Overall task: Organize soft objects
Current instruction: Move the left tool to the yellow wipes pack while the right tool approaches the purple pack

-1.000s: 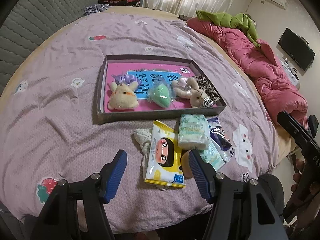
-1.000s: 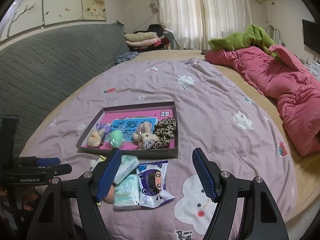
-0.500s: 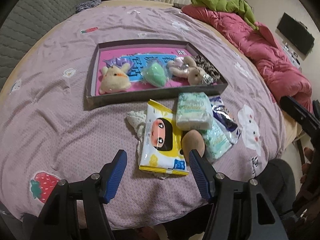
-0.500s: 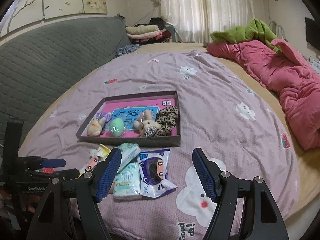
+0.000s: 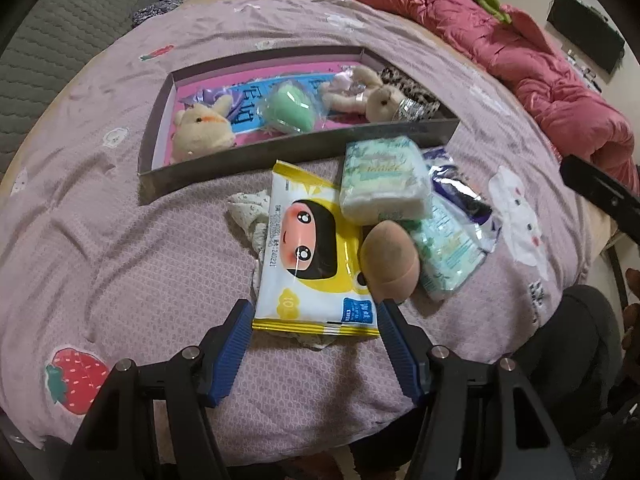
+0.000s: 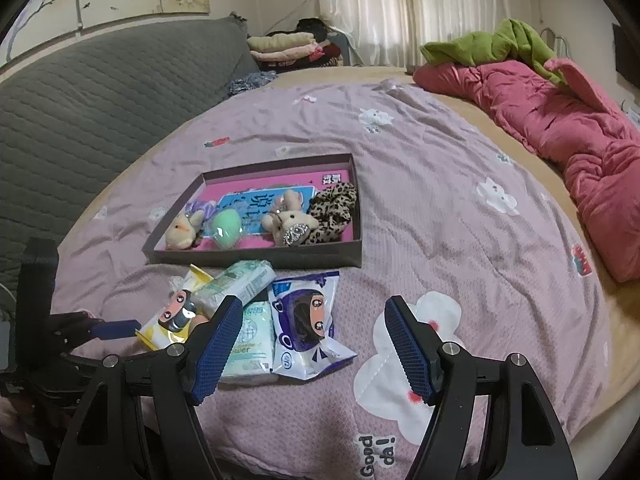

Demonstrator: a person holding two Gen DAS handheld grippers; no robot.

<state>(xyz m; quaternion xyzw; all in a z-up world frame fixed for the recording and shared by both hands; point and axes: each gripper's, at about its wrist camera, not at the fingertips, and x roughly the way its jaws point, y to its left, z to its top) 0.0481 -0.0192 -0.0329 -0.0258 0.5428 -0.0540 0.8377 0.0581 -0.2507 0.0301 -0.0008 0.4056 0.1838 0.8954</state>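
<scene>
A shallow dark box [image 5: 256, 155] [image 6: 256, 258] with a pink floor lies on the bed. It holds a cream bunny [image 5: 202, 130], a green sponge [image 5: 286, 112], a beige plush bunny [image 5: 376, 98] and a leopard scrunchie [image 6: 334, 210]. In front of it lie a yellow wipes pack [image 5: 310, 256], a beige egg sponge [image 5: 390, 260], a green tissue pack [image 5: 380, 180], another tissue pack [image 6: 250, 338] and a purple wipes pack [image 6: 306, 322]. My left gripper [image 5: 316, 354] is open, its fingers astride the yellow pack's near edge. My right gripper [image 6: 314, 354] is open and empty above the purple pack.
A lilac bedsheet [image 6: 440, 208] covers the bed. A pink quilt [image 6: 560, 120] with a green blanket [image 6: 492, 46] lies at the right. A grey padded headboard [image 6: 100, 92] is at the left, with folded clothes [image 6: 286, 46] behind. A patterned cloth [image 5: 250, 210] lies under the yellow pack.
My left gripper has moved forward and down to the yellow wipes pack, which now sits between its fingers. My right gripper has drifted slightly closer to the packs.
</scene>
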